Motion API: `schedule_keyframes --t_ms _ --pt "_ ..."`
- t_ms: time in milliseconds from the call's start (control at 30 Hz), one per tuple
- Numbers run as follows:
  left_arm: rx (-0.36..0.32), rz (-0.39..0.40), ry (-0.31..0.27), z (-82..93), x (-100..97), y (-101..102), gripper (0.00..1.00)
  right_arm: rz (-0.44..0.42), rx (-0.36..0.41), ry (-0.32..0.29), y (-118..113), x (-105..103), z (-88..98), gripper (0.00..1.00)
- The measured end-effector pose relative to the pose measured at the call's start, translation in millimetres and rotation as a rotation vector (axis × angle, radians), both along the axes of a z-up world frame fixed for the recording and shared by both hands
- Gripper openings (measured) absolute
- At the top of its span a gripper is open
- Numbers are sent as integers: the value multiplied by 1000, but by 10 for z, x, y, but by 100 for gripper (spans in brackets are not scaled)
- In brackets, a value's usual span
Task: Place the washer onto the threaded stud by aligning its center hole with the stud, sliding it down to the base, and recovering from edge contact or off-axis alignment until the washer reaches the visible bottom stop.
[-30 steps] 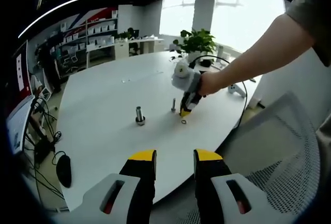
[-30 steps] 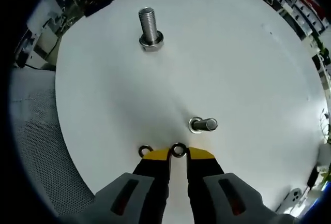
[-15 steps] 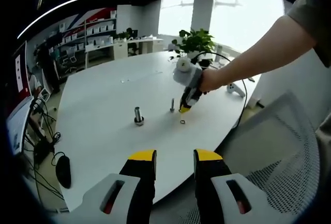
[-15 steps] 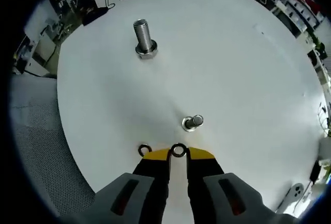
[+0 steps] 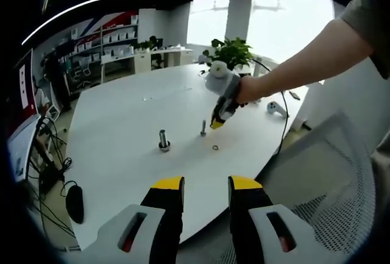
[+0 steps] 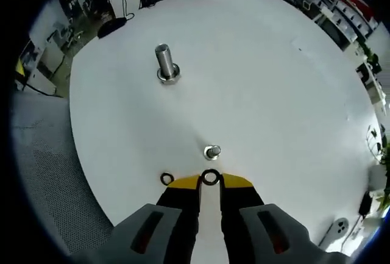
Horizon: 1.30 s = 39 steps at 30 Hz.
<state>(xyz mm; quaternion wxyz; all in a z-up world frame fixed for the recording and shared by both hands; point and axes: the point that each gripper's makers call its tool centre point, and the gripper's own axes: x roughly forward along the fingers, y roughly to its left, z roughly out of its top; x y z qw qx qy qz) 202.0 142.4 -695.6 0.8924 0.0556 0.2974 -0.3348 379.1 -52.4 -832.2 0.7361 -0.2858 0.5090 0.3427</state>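
— Washer: where is the small dark metal ring washer [image 6: 210, 177]?
— Pinched between the yellow tips of the right hand-held gripper [image 6: 210, 180], above the white round counter [image 6: 274, 93], just near of the short silver threaded stud [image 6: 212, 152].
— Anything else?
— A second ring [image 6: 166, 178] lies left; a taller steel bolt [image 6: 164, 64] stands far. The left hand-held gripper [image 5: 206, 184] is released, holding nothing.
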Motion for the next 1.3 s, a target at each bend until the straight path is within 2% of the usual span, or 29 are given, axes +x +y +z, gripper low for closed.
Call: schedule_keyframes --t_ms 200,300,633,1300 --pt "-1 3 -5 7 6 5 27 11 -12 -12 -42 39 84 14" --pt "-2 3 -6 11 5 8 27 -7 10 -25 -31 71 143 14" --pt "6 1 -3 -1 3 7 27 36 34 -69 149 111 270 14" --pt "11 -6 5 -21 2 2 26 56 13 -57 187 146 180 14"
